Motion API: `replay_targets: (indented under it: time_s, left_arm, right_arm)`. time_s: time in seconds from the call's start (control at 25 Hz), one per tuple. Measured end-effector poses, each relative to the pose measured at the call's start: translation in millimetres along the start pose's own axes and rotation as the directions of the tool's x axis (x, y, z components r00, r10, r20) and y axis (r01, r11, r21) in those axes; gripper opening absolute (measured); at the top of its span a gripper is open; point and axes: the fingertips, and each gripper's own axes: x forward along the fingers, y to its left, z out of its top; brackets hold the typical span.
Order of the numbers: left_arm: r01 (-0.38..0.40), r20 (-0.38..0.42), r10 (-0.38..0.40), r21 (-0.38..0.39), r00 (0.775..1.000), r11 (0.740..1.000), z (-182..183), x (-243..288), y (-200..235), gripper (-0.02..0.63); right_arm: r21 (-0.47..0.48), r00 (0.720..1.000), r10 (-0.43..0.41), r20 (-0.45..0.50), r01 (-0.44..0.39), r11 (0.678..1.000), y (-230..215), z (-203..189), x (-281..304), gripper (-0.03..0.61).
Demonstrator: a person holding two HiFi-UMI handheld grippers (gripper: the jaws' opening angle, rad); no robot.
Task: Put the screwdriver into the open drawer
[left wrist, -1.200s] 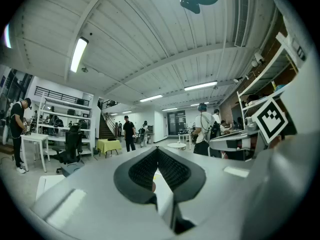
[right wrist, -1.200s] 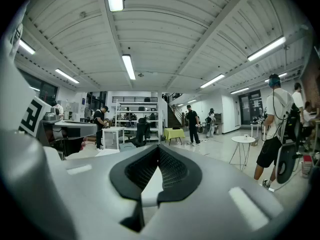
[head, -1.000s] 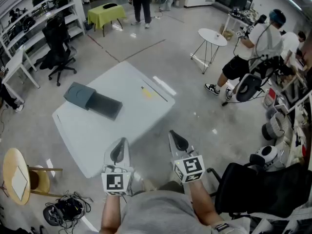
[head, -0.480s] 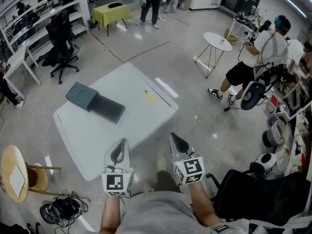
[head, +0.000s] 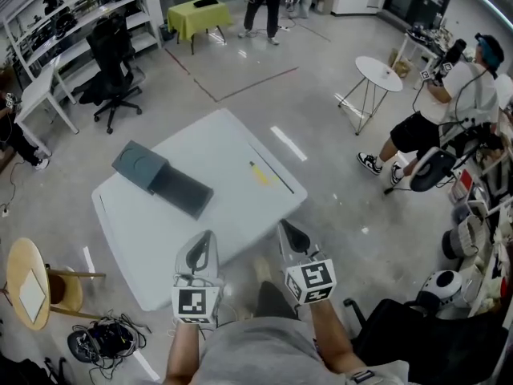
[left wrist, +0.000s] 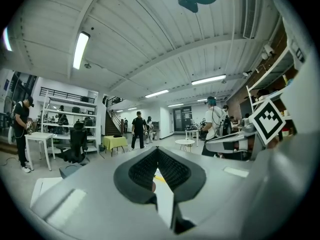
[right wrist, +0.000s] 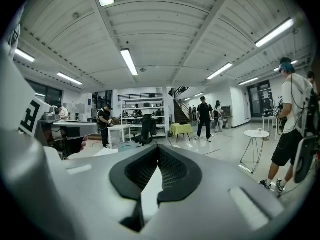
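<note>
On the light grey table (head: 160,231) lies the yellow-handled screwdriver (head: 260,175), near the right edge beside a thin dark strip. A dark grey drawer unit (head: 138,165) stands at the table's left with its drawer (head: 183,192) pulled out open toward the middle. My left gripper (head: 200,243) hovers at the table's near edge, shut and empty. My right gripper (head: 290,233) is just off the near right corner, also shut with nothing in it. In the left gripper view the pads (left wrist: 142,170) meet at the tip; the right gripper view shows its pads (right wrist: 172,166) closed too.
A round wooden stool (head: 28,283) and a tangle of cables (head: 100,345) sit on the floor at the left. A black office chair (head: 112,62) stands beyond the table; another chair (head: 425,335) is at my right. A person (head: 457,95) stands by a white round table (head: 378,72).
The person holding the grippers has stepped toward the table, so it sits closer and lower in view. Both grippers came forward to its near edge, still shut.
</note>
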Motion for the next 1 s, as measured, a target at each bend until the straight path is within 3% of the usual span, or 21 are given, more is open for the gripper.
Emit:
replay_targets:
  time_s: [0.56, 1.0]
  left_arm:
    - [-0.052, -0.086, 0.049, -0.036, 0.995, 0.998, -17, 122, 25, 0.012]
    - [-0.072, -0.162, 0.059, -0.079, 0.985, 0.994, -54, 185, 38, 0.011]
  right_arm:
    - [0.033, 0.994, 0.066, -0.09, -0.064, 0.997, -76, 0, 113, 0.003]
    - [0.071, 0.97, 0.125, -0.208, -0.112, 0.991, -101, -36, 182, 0.003]
